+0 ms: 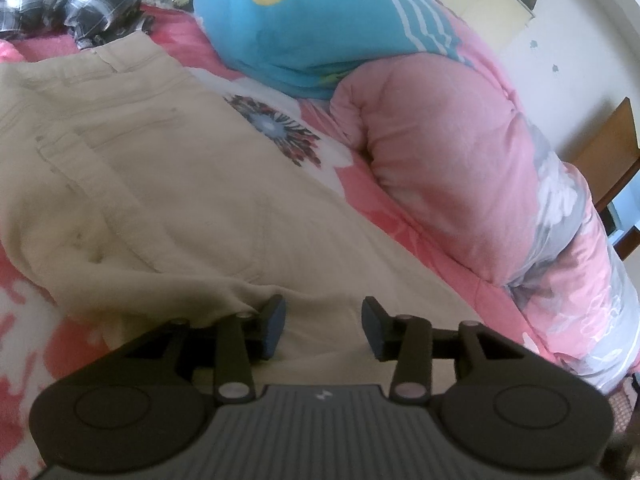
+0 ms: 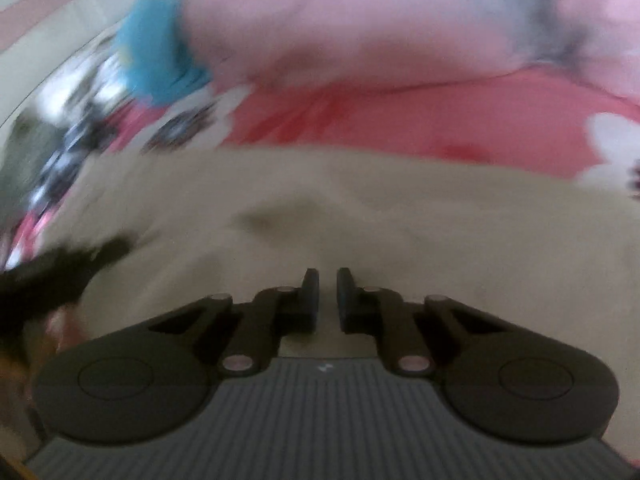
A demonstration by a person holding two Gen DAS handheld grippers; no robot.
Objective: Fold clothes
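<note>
The left gripper has its 2 jaws apart over the beige cotton trousers, a fold of cloth draped on its left finger. The right gripper, jaws nearly together and empty, hangs above the same trousers. Beyond the trousers lie a pink rolled quilt and a blue pillow.

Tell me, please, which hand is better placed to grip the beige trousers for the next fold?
Probably the left gripper: its jaws stand open right over the beige trousers, a fold bunched against one finger. The right gripper is nearly shut and blurred.
</note>
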